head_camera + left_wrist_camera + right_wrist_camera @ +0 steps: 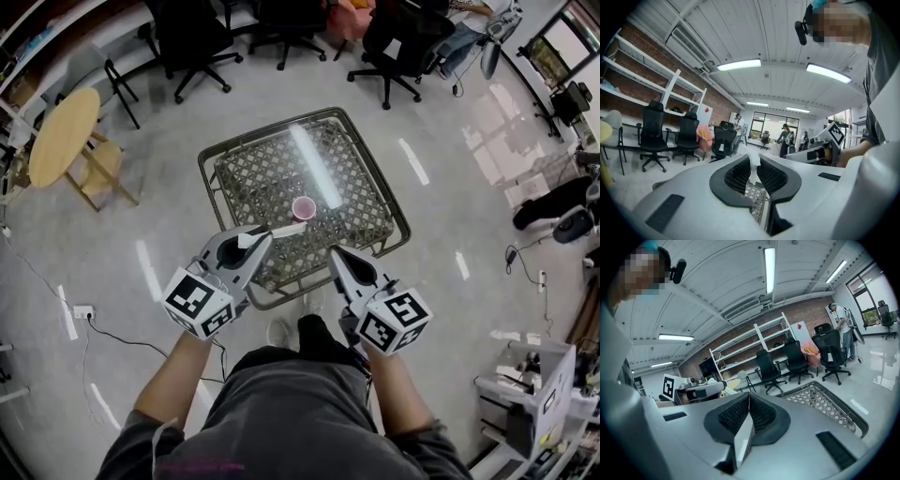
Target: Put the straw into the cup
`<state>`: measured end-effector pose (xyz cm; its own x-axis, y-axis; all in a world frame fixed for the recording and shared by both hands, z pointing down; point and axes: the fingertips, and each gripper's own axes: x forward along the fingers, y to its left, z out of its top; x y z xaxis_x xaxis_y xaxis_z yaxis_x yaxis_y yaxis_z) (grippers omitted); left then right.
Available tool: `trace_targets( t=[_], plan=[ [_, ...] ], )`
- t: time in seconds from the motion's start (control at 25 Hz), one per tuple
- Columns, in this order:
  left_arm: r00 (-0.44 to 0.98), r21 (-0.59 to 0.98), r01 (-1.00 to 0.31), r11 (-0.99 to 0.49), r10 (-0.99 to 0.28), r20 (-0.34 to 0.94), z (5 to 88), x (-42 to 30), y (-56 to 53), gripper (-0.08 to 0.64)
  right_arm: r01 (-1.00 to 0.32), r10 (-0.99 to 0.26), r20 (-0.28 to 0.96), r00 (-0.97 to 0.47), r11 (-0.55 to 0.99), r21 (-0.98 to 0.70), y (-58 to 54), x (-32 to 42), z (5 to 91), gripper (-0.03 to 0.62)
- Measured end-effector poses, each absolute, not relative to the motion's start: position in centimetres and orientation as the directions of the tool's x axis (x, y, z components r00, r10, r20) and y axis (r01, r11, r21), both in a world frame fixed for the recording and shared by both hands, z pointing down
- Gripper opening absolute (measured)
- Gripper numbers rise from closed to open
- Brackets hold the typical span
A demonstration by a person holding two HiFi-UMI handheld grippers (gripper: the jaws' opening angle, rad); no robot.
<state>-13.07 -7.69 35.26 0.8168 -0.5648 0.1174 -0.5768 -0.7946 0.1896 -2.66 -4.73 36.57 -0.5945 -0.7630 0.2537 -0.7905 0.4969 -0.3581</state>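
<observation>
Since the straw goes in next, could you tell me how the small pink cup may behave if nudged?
The pink cup looks small and stands alone, so it is probably light and easy to tip. The table top shines like glass, so it might slide. The right tool is shut and apart from it, so nothing steadies it.

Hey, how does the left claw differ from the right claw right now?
The left claw is clamped on a white straw; the right claw holds nothing. The left claw's pads are kept slightly apart by the straw, while the right claw's pads meet flush. Both point toward the table with the pink cup, and neither has reached the cup.
</observation>
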Motion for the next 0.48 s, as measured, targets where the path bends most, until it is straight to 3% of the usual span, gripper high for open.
trace_targets(
  t=[0.48],
  plan=[
    [0.793, 0.194, -0.610, -0.769, -0.589, 0.158, 36.6, -10.5, -11.3, 0.048, -0.761, -0.735, 0.253, -0.629, 0.516, -0.394, -8.8, -0.2, 37.9, 0.014]
  ],
)
